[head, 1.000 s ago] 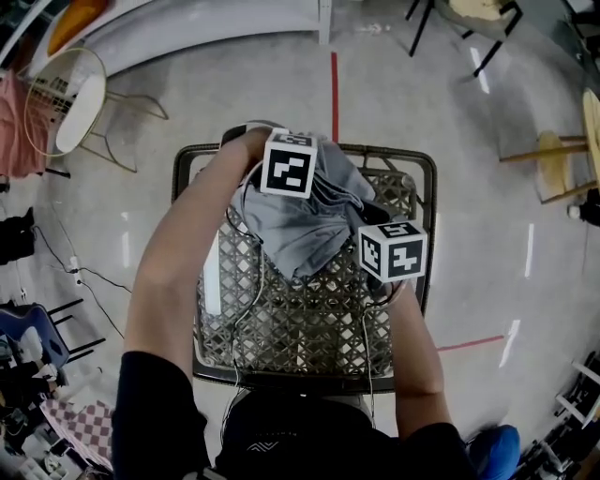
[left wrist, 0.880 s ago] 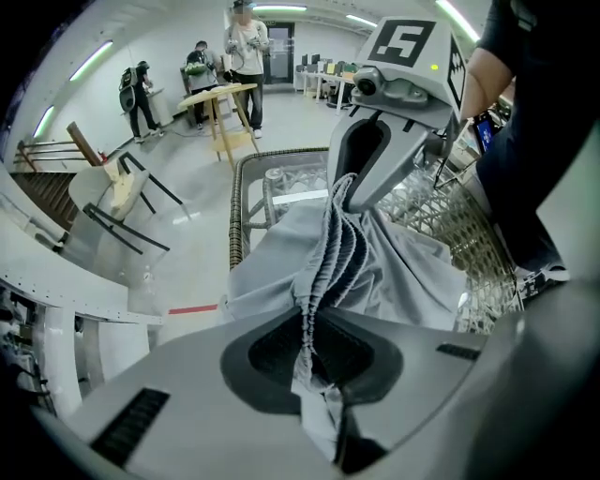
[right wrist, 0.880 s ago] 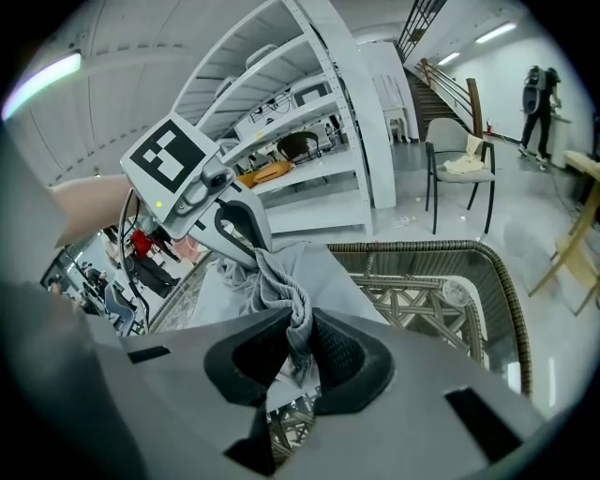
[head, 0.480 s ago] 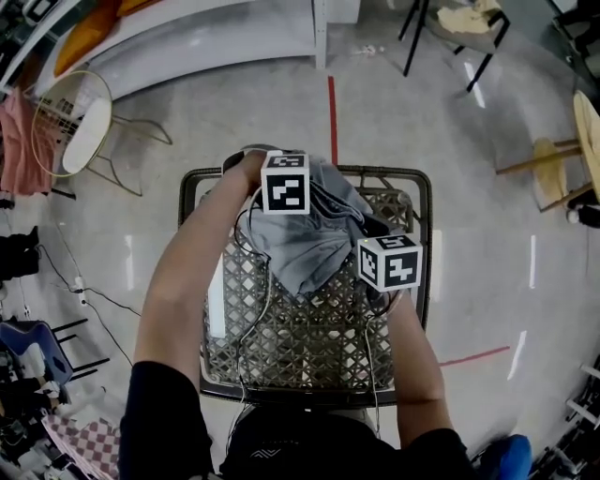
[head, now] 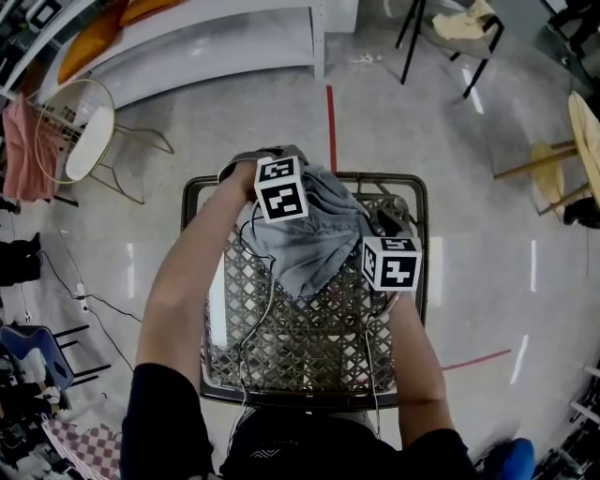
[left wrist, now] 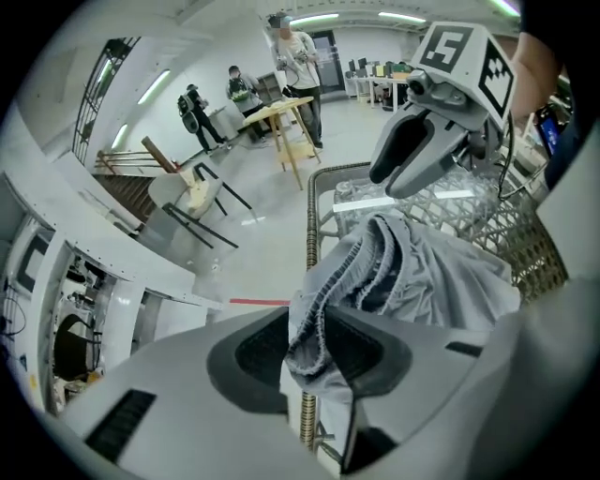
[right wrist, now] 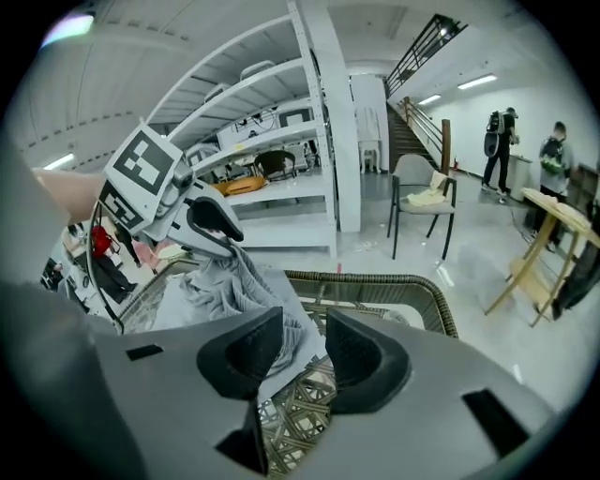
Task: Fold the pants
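Grey pants [head: 305,234] lie bunched on the far half of a wicker table [head: 309,389]. My left gripper [head: 248,173] is at the table's far left edge, pointing steeply down. Its jaws [left wrist: 314,347] are opening, with the elastic waistband [left wrist: 375,253] hanging loosely in the gap. My right gripper [head: 382,225] is at the pile's right side. Its jaws [right wrist: 309,347] are also opening. A cloth edge [right wrist: 281,361] lies against the left pad, and bare wicker [right wrist: 300,412] shows through the gap. Each gripper appears in the other's view, the right gripper [left wrist: 412,159] above the pants and the left gripper [right wrist: 220,225] over the pile.
The table stands on a shiny floor with a red tape line [head: 331,122]. A white shelf unit [head: 187,47] runs along the back. A round wire chair [head: 70,127] is at the left, a dark-legged chair [head: 450,28] behind and wooden furniture [head: 562,159] at the right. People [left wrist: 291,56] stand far off.
The left gripper's cube has tilted and shifted a little over the far table edge. The right gripper has edged along the pile's right side. The pants stay bunched in the same place.
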Demonstrator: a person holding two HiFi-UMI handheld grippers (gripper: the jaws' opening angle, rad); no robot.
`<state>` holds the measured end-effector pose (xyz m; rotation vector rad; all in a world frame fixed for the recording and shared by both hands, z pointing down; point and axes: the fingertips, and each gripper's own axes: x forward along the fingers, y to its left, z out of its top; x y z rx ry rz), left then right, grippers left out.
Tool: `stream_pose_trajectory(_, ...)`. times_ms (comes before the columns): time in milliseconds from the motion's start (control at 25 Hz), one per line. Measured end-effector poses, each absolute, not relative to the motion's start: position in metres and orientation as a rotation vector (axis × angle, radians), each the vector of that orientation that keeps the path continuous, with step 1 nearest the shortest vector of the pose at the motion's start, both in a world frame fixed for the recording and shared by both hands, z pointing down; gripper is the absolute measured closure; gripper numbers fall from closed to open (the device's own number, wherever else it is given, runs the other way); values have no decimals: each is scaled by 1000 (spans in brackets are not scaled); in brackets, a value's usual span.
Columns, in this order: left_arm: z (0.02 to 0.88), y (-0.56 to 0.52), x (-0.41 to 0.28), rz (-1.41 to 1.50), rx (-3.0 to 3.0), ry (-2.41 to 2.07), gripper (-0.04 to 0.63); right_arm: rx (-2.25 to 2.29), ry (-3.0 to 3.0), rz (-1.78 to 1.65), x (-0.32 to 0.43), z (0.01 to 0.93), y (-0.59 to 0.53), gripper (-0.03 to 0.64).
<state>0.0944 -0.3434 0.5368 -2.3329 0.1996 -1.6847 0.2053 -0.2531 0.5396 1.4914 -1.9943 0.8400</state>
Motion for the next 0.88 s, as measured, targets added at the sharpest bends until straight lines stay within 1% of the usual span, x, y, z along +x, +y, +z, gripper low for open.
stream_pose_trajectory(200, 526, -350, 99, -1623, -2389, 289, 430, 1482, -2052, 838, 198, 527, -254, 480)
stream_pose_trajectory(360, 513, -341, 105, -1565, -2490, 358, 430, 1456, -2068, 827, 188, 522, -251, 480)
stream_pose_trajectory(440, 514, -333, 105, -1543, -2508, 397, 468, 1453, -2069, 828, 185, 522, -250, 482)
stream_pose_trajectory(520, 515, -326, 106, -1501, -2495, 437, 536, 1453, -2072, 831, 183, 523, -249, 488)
stream_pose_trajectory(560, 516, -323, 107, -1477, -2491, 455, 551, 1454, -2074, 831, 183, 523, -249, 494)
stream_pose_trajectory(600, 516, -320, 107, -1455, -2491, 473, 561, 1456, -2074, 829, 183, 522, -249, 504)
stream_pose_trajectory(680, 513, -315, 108, -1416, -2501, 515, 580, 1466, -2074, 820, 185, 520, -248, 547)
stream_pose_trajectory(880, 505, -303, 102, -1320, -2511, 607, 587, 1483, -2071, 781, 183, 510, -248, 569)
